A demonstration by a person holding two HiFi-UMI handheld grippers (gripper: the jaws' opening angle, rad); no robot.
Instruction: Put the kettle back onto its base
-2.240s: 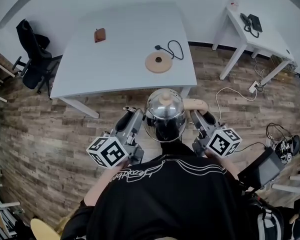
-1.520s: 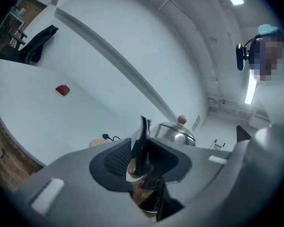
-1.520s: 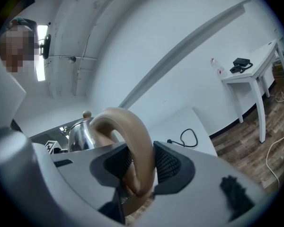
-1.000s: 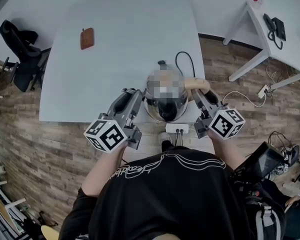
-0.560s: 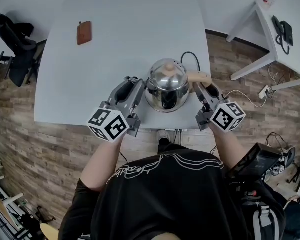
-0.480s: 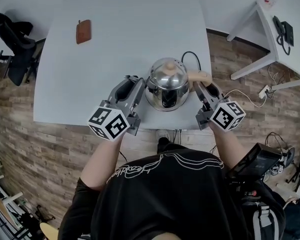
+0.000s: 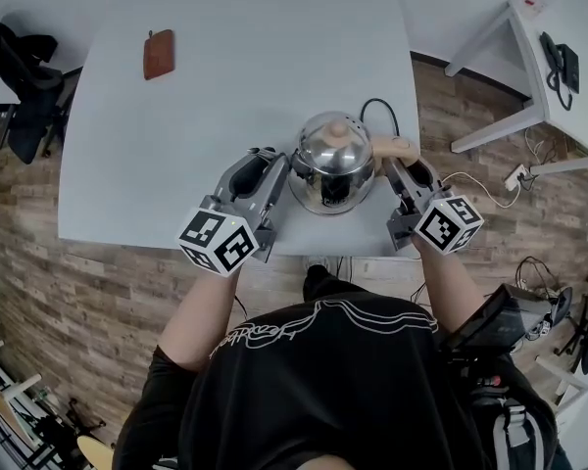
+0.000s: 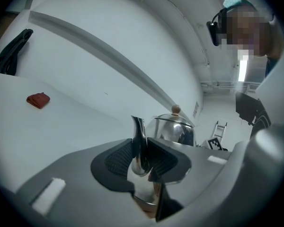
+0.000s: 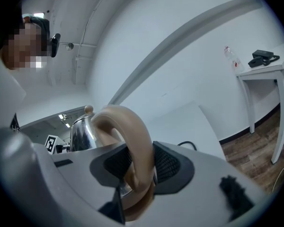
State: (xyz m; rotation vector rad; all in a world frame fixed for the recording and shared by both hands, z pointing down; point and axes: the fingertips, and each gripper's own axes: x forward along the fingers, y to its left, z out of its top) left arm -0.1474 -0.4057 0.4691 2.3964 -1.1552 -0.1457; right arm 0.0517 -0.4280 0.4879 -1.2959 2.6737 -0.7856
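Note:
A shiny steel kettle (image 7: 331,163) with a tan knob and a tan handle (image 7: 392,148) is near the front right corner of the white table (image 7: 225,86). Both grippers hold it between them. My left gripper (image 7: 277,177) is shut on the spout (image 8: 139,141), which stands upright between its black pads. My right gripper (image 7: 396,169) is shut on the tan handle (image 9: 131,145). A black cord (image 7: 377,108) runs out from behind the kettle. The base is hidden beneath the kettle, and I cannot tell whether the kettle rests on it.
A small brown pouch (image 7: 158,54) lies at the table's far left. A black chair (image 7: 15,76) stands left of the table. A second white table (image 7: 529,47) with a black phone is at the right. The table's front edge runs close behind the grippers.
Both grippers have carried the kettle forward from the table's front edge and lower, to where the cord ends. The base is now out of sight under it.

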